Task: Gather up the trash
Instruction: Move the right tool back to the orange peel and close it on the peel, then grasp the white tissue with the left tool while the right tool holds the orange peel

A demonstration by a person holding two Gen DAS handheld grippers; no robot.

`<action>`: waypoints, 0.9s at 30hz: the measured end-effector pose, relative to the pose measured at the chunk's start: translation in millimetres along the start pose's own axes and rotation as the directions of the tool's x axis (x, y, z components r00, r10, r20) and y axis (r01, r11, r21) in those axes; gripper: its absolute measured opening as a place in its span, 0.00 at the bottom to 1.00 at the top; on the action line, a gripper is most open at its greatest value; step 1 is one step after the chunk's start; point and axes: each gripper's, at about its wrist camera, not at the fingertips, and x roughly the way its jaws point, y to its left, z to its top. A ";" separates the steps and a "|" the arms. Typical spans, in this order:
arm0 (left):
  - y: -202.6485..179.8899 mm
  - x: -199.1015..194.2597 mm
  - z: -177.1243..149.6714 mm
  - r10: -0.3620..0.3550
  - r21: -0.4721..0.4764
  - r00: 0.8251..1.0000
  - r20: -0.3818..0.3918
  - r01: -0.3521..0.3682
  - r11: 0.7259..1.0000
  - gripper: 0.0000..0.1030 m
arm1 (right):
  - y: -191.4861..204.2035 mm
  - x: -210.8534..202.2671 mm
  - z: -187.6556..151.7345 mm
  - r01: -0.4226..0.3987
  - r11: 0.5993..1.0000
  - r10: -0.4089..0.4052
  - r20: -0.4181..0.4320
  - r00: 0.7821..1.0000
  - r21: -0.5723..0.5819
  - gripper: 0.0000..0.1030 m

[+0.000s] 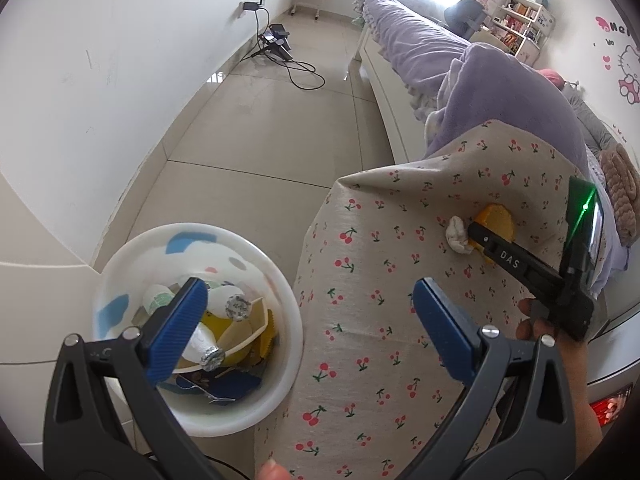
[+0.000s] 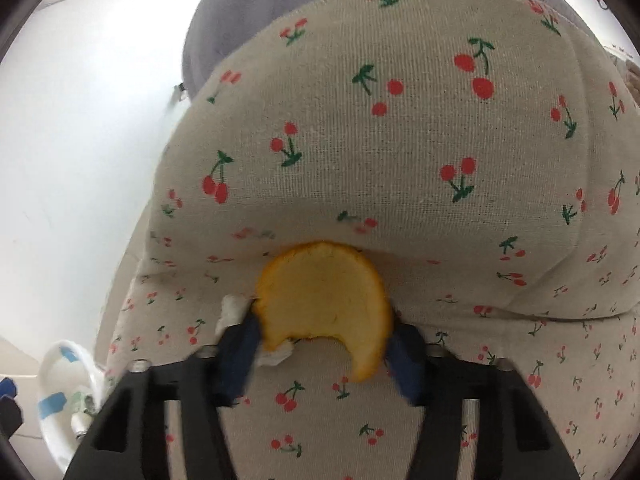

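Observation:
An orange peel point(image 2: 324, 296) lies on the cherry-print cloth point(image 2: 400, 152), with a crumpled white tissue point(image 2: 234, 314) at its left. My right gripper point(image 2: 320, 354) has its blue fingers on either side of the peel; whether they grip it is unclear. In the left wrist view the right gripper point(image 1: 478, 236) reaches the peel point(image 1: 498, 218) and tissue point(image 1: 458, 236). My left gripper point(image 1: 308, 332) is open and empty, its left finger over the white trash bin point(image 1: 120, 260), which holds bottles and wrappers.
The cherry cloth point(image 1: 400, 280) covers a surface beside a bed with purple bedding point(image 1: 420, 44). Tiled floor point(image 1: 260, 128) stretches ahead, with a tripod and cables point(image 1: 280, 48) by the wall. The bin also shows in the right wrist view point(image 2: 60, 396).

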 end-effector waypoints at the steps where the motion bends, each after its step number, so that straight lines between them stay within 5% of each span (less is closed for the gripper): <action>1: -1.6 0.8 -0.1 -0.004 -0.001 1.000 -0.003 0.004 1.000 0.99 | -4.2 -5.9 -2.4 -0.009 1.000 0.009 -0.003 1.000 -0.003 0.42; 18: -92.7 48.3 -0.1 -0.120 0.089 0.993 0.008 0.119 0.989 0.93 | -92.5 -133.1 -32.2 -0.045 0.999 0.045 -0.031 0.998 0.025 0.37; 27: -126.4 84.6 -2.1 -0.164 0.083 0.986 0.016 0.163 0.983 0.66 | -154.1 -144.0 -45.1 0.004 0.996 0.002 -0.064 0.998 0.092 0.37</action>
